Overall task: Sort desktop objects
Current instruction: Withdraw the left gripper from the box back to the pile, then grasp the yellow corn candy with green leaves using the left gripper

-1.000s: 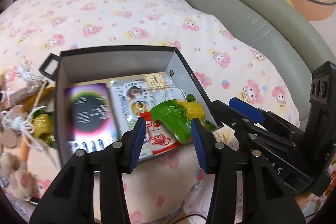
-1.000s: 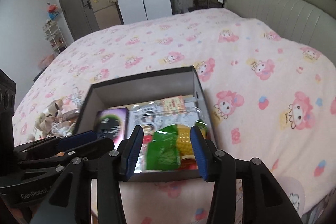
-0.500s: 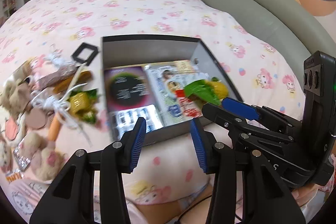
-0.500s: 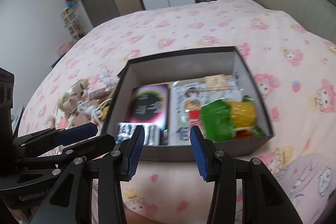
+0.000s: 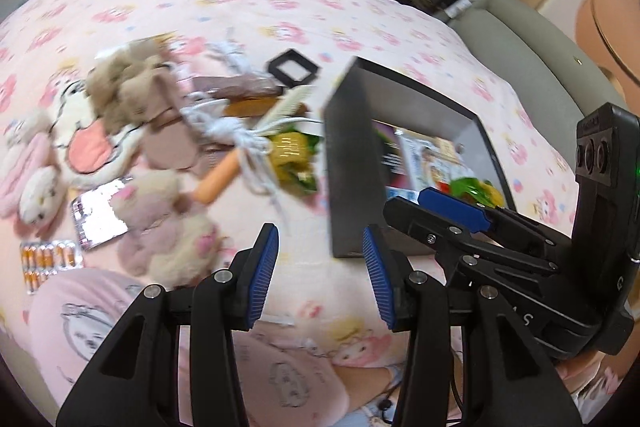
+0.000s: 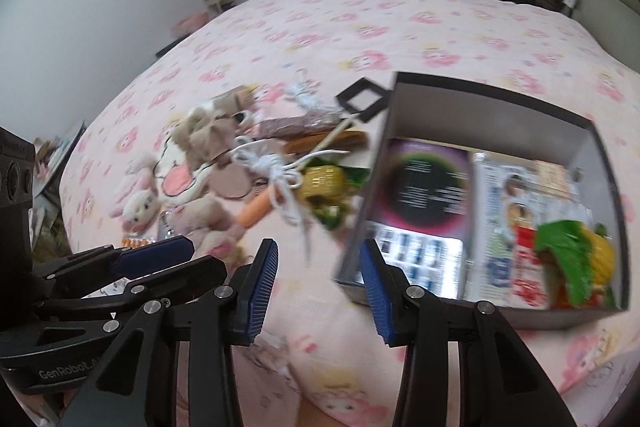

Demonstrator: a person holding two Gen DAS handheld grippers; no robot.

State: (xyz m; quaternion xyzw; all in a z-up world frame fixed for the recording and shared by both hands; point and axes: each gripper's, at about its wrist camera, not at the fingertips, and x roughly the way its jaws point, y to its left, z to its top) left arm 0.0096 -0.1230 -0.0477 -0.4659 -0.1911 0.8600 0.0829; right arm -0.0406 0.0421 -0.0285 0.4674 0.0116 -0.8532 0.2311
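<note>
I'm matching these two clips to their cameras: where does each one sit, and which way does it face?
Left wrist view: on the left gripper, looking down over the bed at the toy pile; the right gripper and a pyjama leg show.
Right wrist view: on the right gripper, facing the dark box; the left gripper shows at lower left.
Both share the box, the toy pile, the orange carrot toy and the pink bedsheet.
</note>
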